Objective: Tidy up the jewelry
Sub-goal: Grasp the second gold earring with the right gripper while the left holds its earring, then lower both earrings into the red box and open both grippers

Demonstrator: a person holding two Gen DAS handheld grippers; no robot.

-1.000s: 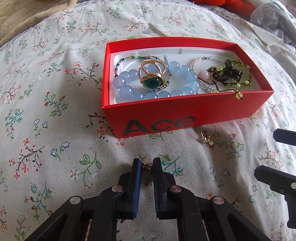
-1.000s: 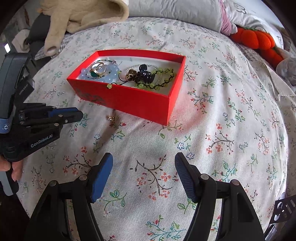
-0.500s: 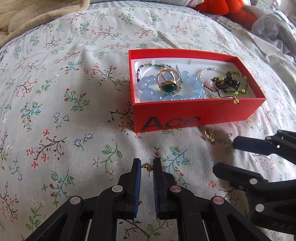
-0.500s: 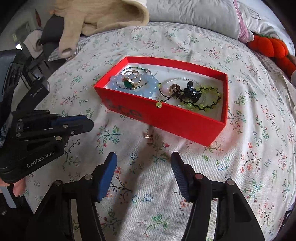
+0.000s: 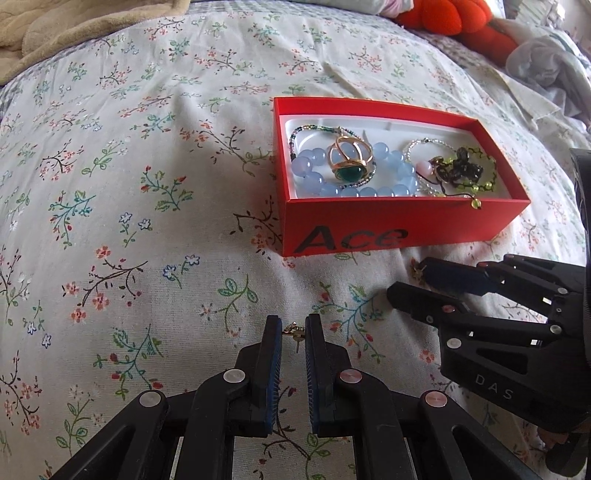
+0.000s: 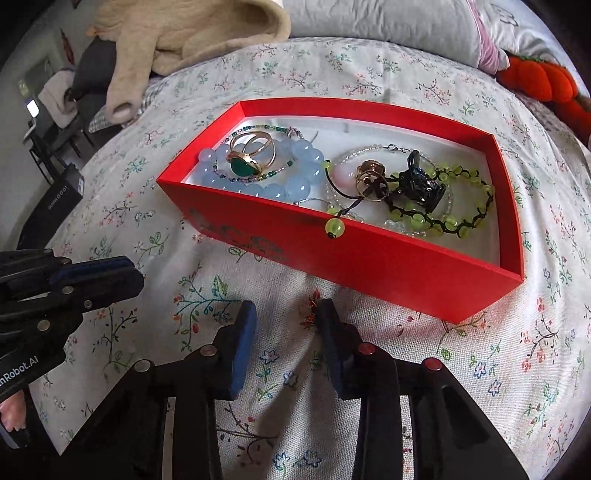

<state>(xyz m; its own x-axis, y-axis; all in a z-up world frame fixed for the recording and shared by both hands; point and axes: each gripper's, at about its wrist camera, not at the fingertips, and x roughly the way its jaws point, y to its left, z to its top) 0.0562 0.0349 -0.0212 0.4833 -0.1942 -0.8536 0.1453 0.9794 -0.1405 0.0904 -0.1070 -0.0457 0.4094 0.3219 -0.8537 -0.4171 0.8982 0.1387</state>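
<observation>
A red box [image 5: 399,230] marked "Ace" lies on the floral bedsheet and holds a blue bead bracelet [image 5: 314,175], a gold ring with a green stone [image 5: 349,162] and a green bead bracelet [image 5: 476,173]. My left gripper [image 5: 293,326] is shut on a small gold earring [image 5: 294,332] and holds it in front of the box. My right gripper [image 6: 285,314] is open, low on the sheet by the box's front wall [image 6: 369,262]. A second small gold earring [image 6: 311,308] lies between its fingers, close to the right one. The right gripper also shows in the left wrist view [image 5: 406,280].
A beige blanket [image 6: 184,33] lies at the far left of the bed. An orange plush toy [image 6: 543,85] and grey pillows [image 6: 388,22] are at the back right. Crumpled grey cloth [image 5: 546,70] lies to the right of the box.
My right gripper has moved forward and down to the box front, its fingers narrowing around the loose earring. My left gripper has drawn back left from the box, still holding its earring.
</observation>
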